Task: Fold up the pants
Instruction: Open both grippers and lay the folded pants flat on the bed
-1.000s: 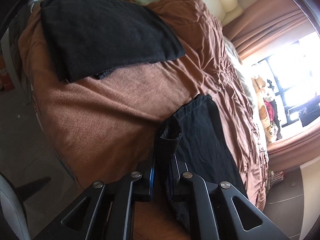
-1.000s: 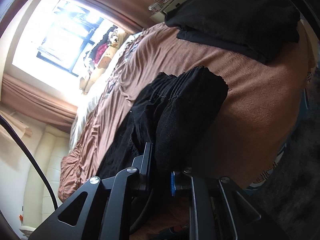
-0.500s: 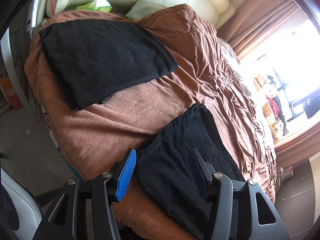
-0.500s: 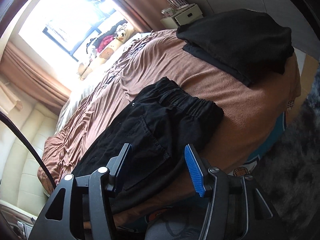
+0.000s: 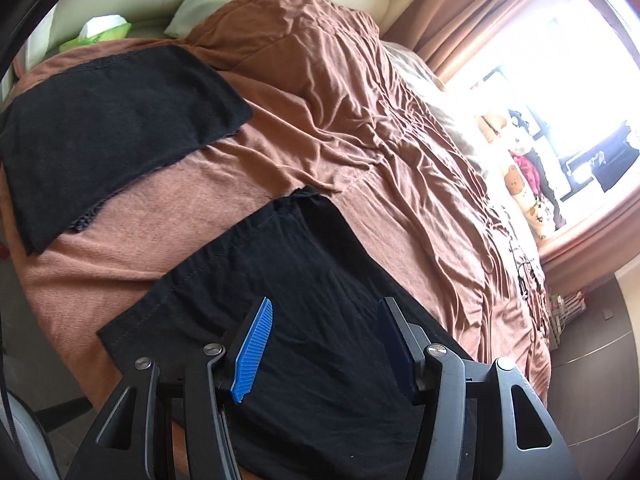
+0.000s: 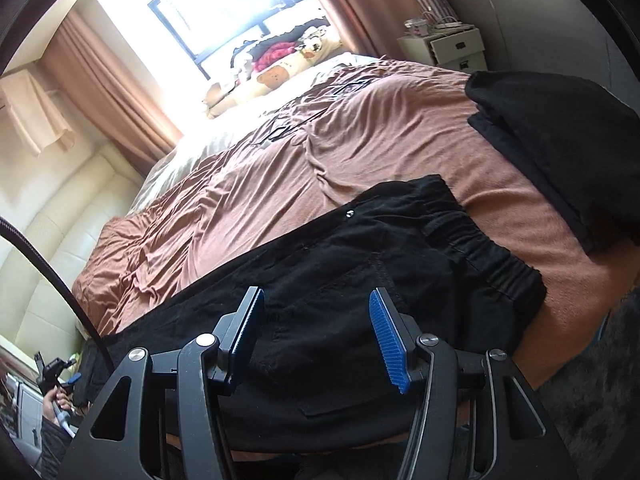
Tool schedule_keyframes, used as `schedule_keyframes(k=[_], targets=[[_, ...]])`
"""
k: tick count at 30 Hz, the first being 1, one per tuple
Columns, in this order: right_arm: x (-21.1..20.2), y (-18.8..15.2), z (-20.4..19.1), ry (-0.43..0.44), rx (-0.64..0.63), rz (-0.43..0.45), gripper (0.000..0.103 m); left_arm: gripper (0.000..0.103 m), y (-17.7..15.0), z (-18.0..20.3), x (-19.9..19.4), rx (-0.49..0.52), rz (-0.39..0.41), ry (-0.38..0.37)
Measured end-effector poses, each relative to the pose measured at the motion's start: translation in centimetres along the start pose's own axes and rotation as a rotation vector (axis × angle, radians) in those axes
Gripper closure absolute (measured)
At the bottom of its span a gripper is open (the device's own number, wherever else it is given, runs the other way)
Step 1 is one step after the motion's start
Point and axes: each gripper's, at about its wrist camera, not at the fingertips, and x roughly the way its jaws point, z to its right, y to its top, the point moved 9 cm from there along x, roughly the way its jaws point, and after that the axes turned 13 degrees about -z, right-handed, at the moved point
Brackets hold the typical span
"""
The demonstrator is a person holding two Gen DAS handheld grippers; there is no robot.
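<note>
Through the left wrist view, our left gripper [image 5: 324, 344] stood about half open with nothing between its blue pad and its dark one. Below and just ahead of its fingers the pants [image 5: 280, 320] lay flat on the brown bedspread [image 5: 360, 120], the hem end nearest us and doubled into one long strip. Farther ahead, to the left, a black folded garment [image 5: 112, 128] lay well apart from it.

Through the right wrist view, our right gripper [image 6: 316, 332] was likewise about half open and empty. The pants [image 6: 360, 272] lay directly under it, with the elastic waistband [image 6: 480, 248] ahead to the right. We judged the lengthwise fold done; the strip was not yet folded crosswise, so the shortening folds remained.
</note>
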Motion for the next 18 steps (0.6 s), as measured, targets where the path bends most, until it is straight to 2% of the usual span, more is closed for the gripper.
schedule_keyframes(k=[10, 14, 18], targets=[[6.8, 3.8, -4.4, -0.012, -0.137, -0.076, 0.050, 0.046, 0.4, 5.6, 5.6, 0.049, -0.087, 0.049], [9.7, 5.2, -6.6, -0.018, -0.199, -0.105, 0.039, 0.046, 0.7, 7.3, 7.9, 0.077, -0.117, 0.086], [12.4, 6.1, -8.8, -0.024, -0.273, -0.133, 0.038, 0.046, 1.4, 8.2, 9.9, 0.081, -0.139, 0.127]])
